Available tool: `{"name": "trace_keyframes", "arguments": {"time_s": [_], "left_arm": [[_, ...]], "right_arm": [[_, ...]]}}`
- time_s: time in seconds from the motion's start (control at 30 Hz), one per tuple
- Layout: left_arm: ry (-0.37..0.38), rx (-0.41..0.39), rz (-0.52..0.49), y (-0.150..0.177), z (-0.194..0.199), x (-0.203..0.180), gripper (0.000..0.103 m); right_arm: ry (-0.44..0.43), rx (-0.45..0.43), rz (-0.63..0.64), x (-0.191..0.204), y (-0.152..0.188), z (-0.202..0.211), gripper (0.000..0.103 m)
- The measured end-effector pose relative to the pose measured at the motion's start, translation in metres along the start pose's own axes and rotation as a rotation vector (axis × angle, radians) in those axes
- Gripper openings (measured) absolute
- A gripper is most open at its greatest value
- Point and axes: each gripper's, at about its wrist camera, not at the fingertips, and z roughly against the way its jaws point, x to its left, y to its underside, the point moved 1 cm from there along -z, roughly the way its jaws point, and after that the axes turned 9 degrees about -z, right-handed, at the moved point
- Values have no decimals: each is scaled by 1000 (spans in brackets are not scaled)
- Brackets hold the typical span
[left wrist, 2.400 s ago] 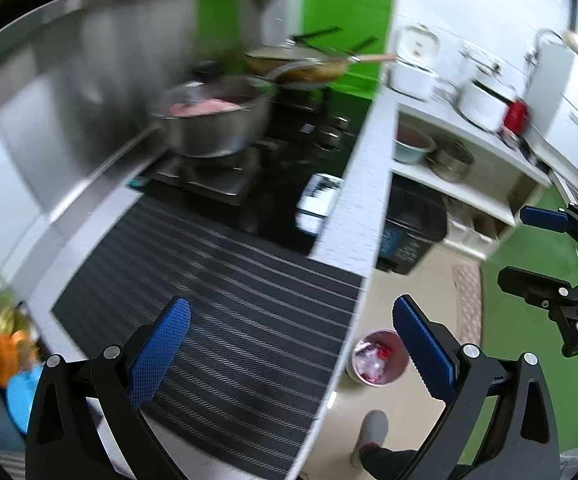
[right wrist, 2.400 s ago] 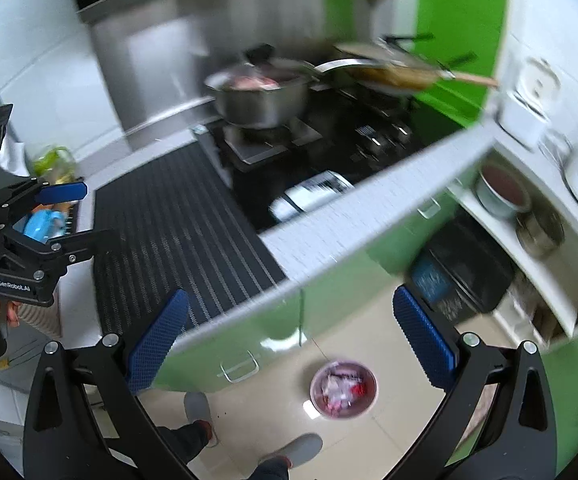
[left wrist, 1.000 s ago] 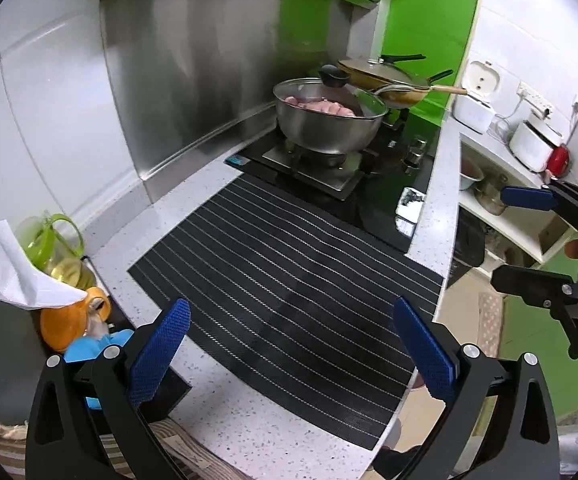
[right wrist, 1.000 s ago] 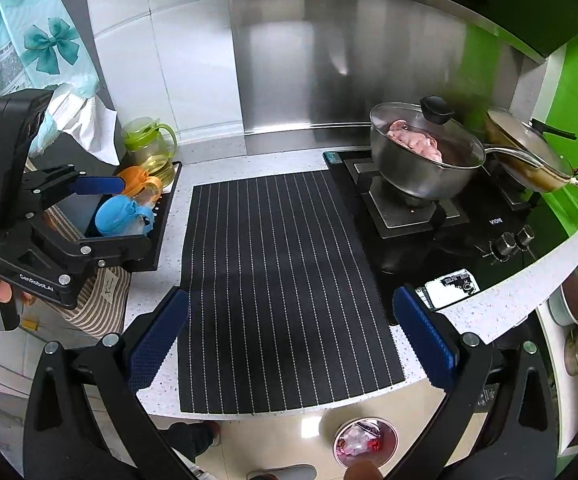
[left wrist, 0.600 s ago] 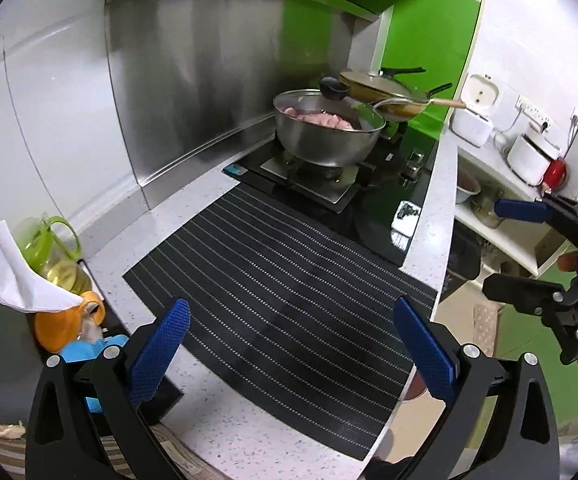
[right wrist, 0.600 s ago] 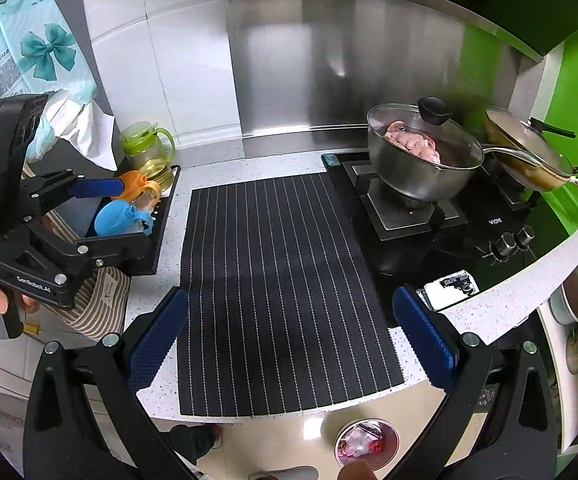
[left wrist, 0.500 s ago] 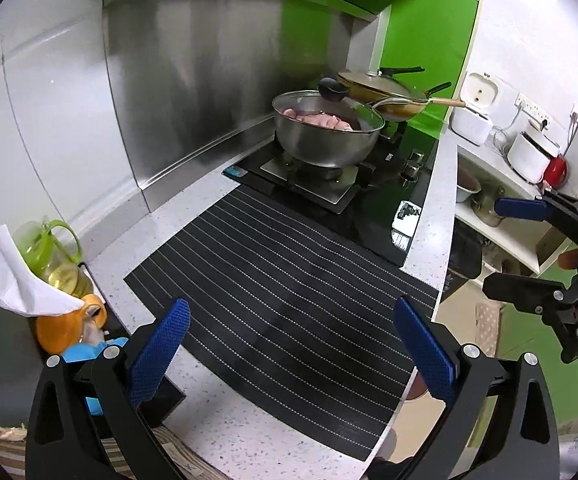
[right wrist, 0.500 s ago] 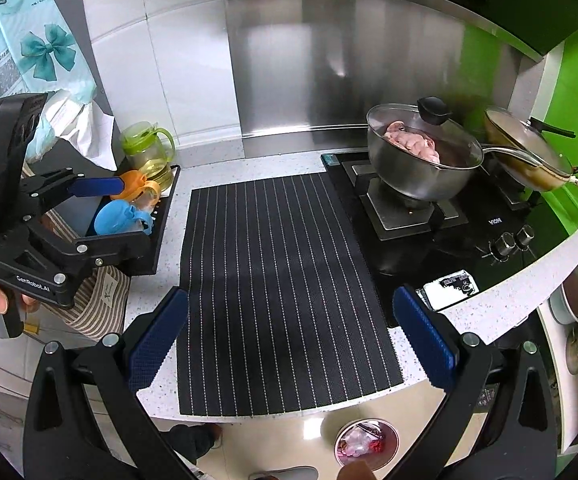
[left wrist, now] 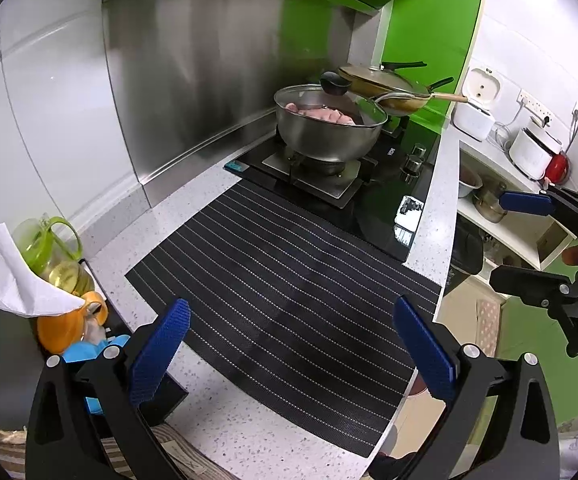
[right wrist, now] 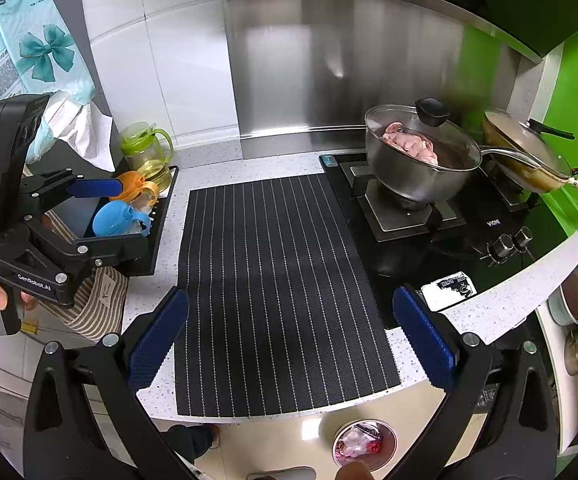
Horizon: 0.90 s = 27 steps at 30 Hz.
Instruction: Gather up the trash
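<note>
Speckled tabletop (right wrist: 217,168) carried a striped mat (right wrist: 273,280); stove (right wrist: 449,240) at 2 o'clock, marked "VIOMI". Left tool (left wrist: 289,352) and right tool (right wrist: 289,336) both gaped apart, empty.

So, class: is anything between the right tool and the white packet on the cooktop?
Nothing visible. The packet lies flat at the front edge of the cooktop, just beyond the open right tool.
</note>
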Motion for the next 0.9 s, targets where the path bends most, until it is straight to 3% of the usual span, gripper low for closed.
{"name": "trace_keyframes", "arguments": {"time_s": [0.9], "left_arm": [[-3,12,-6,3,-2,0,97]], "right_arm": [[-1,1,-3,-2,2,1,100]]}}
